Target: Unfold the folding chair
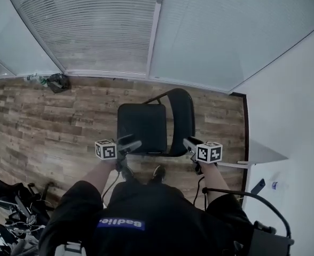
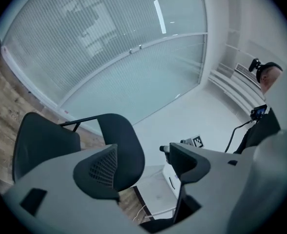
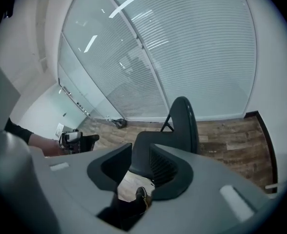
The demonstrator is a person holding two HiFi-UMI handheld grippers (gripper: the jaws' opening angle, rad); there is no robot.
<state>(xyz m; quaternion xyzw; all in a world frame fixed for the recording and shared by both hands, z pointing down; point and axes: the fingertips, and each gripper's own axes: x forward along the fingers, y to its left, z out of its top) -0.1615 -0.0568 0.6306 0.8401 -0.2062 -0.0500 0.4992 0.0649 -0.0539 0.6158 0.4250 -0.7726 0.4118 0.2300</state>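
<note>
Head view shows folding chair (image 1: 142, 127) standing unfolded on floor (image 1: 50, 121).

A blue label (image 1: 121, 224) at the lower centre of the head view is sitting on the person's black top (image 1: 167, 207). Its white lettering is showing upside down and is not reading clearly. The left gripper (image 1: 131, 144) and right gripper (image 1: 189, 143) are carrying the left cube (image 1: 106, 149) and right cube (image 1: 209, 152), which are showing only square black-and-white patterns.

Open floor (image 1: 50, 121) left of chair (image 1: 142, 126); white wall (image 1: 296, 100) close on right.
</note>
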